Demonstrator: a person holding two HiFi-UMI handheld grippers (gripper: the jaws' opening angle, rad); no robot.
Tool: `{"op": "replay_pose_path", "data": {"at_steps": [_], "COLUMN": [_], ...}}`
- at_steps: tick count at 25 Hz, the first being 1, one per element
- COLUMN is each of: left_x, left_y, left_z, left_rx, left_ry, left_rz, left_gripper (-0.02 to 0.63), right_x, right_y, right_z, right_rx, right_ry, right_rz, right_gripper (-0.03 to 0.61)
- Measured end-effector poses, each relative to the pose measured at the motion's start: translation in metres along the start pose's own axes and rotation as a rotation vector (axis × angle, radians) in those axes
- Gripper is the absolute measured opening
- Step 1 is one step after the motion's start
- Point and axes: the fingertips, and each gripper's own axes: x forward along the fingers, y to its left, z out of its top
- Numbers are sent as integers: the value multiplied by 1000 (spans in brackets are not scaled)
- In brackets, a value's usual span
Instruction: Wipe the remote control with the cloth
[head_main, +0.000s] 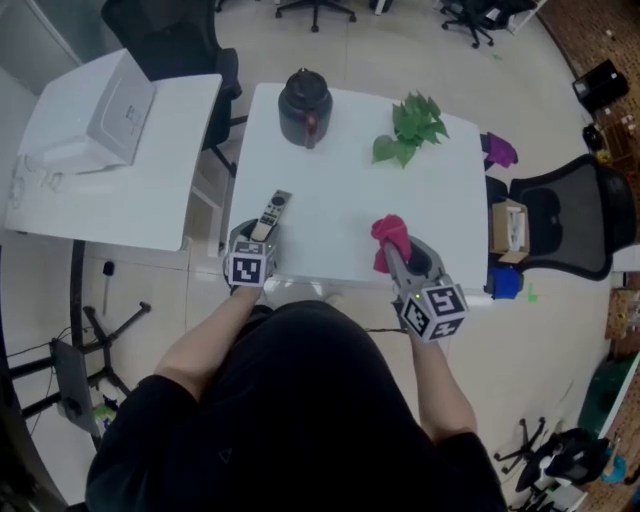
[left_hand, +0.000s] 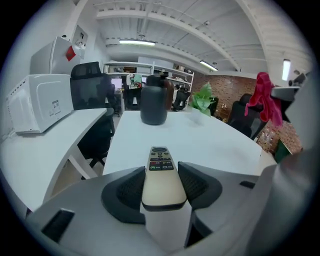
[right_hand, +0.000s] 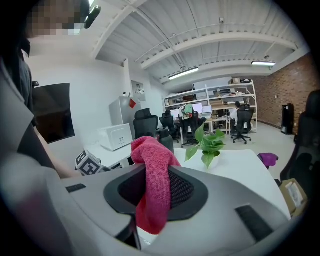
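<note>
The slim beige remote control with dark buttons (left_hand: 160, 167) is clamped at its rear end between the pads of the left hand-held gripper (head_main: 262, 236), with the jaws held fairly wide by the remote's width. It is located at the near-left corner of the white table (head_main: 340, 190); whether its front end rests on the top cannot be told. Its long axis runs straight away from the person, in line with the left hand-held gripper, button end pointing to the far edge.

The red terry cloth (right_hand: 152, 172) is pinched in the right hand-held gripper (head_main: 402, 258), jaws closed narrow on it, one bunch standing above the tips and the rest hanging below. It is held over the near edge, right of centre.

The remote control lies to the left of the cloth, clearly apart, no contact yet. Wiping is judged not begun. A leftward move along the near edge by the right hand-held gripper is called for, then strokes along the remote's long axis, with the buttoned top face exposed.
</note>
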Motion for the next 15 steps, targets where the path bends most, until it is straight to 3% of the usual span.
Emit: {"op": "replay_pose_path", "data": {"at_steps": [9,15], "left_x": [29,30], "left_y": [-8,-5], "left_z": [-48,-51], "left_rx": [50,83], "left_ry": [195,228], "left_rz": [39,73], "left_gripper": [210,212], "right_x": [10,15], "right_y": [3,-2], "right_z": [-19,-34], "right_rx": [-42,-51], "right_ry": [65,126], "right_rz": [26,6], "right_gripper": [96,97]}}
